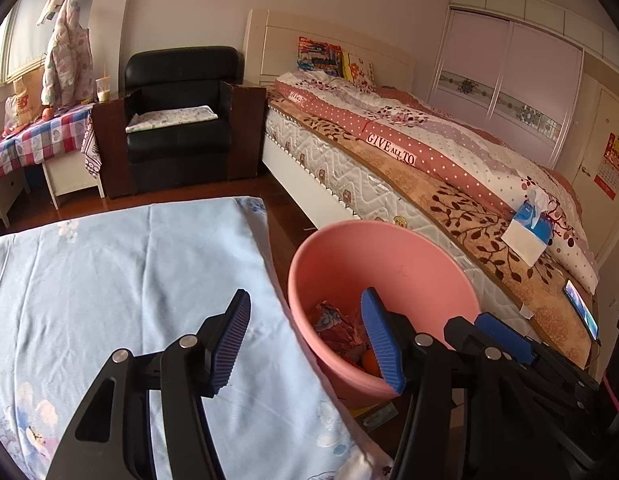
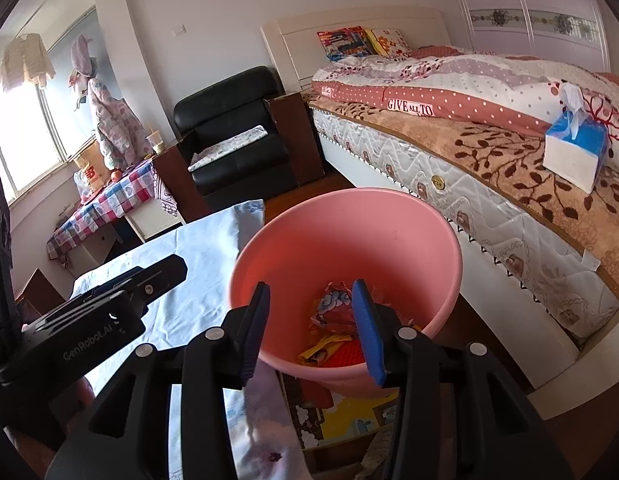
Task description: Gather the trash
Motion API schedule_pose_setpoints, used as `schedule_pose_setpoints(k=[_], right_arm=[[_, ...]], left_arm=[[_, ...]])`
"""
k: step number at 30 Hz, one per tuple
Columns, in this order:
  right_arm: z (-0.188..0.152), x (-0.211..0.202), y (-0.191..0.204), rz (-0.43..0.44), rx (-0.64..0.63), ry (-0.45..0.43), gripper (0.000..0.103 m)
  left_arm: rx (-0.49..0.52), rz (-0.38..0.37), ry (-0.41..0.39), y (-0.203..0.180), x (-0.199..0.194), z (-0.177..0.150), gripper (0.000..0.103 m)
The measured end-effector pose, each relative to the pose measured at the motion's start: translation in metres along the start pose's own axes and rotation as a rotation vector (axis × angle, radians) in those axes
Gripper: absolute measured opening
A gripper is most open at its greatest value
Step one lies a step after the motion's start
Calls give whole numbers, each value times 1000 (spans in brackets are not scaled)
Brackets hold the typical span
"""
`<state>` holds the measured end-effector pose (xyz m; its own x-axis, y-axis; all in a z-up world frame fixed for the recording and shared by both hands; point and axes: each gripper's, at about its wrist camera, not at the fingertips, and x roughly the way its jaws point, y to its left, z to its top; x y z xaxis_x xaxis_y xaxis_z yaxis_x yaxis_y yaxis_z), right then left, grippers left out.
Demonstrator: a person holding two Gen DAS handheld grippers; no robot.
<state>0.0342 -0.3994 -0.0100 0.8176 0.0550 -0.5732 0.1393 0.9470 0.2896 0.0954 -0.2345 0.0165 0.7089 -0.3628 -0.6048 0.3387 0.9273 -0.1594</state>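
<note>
Two handheld grippers hover over one pink basin (image 2: 345, 240) that stands on the floor between a table draped in a pale blue floral cloth (image 1: 109, 272) and the long side of a bed (image 1: 409, 184). The basin sits just beside the table's right edge.

The left gripper (image 1: 307, 340) has its jaws spread wide with nothing between them; one blue pad hangs over the cloth, the other over the basin's near rim. The right gripper (image 2: 313, 328) stands partly open, also empty, both fingers above the basin's near rim.

The trash (image 2: 333, 332) lies in the bottom of the basin: a heap of crumpled red, yellow and patterned wrappers, too tangled to count. From the left wrist view one orange round item (image 1: 369, 360) shows among them, half hidden behind a pad; what it is cannot be told.

On the bed lie one blue and white tissue pack (image 2: 575, 148), one phone (image 1: 581, 312) near the foot edge, partly cut off, and two bright pillows (image 2: 361, 42) at the headboard. One black armchair (image 1: 181, 112) stands past the table's far edge.
</note>
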Motion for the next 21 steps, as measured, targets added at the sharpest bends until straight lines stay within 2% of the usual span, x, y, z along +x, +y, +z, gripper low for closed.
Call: schedule_pose_setpoints(k=[11,15,21], right_arm=[[-9,-8,22,-26,-17,10,46],[-11,-11,32,-39,-36,13,52],[-14,-15,46,-67,-72,5,54]], left_arm=[[-1,26,-29,24,-29,-7,59],[-5,34,-34,31,-38,-11,58],[-9,37,-30,41,-48,-18,58]])
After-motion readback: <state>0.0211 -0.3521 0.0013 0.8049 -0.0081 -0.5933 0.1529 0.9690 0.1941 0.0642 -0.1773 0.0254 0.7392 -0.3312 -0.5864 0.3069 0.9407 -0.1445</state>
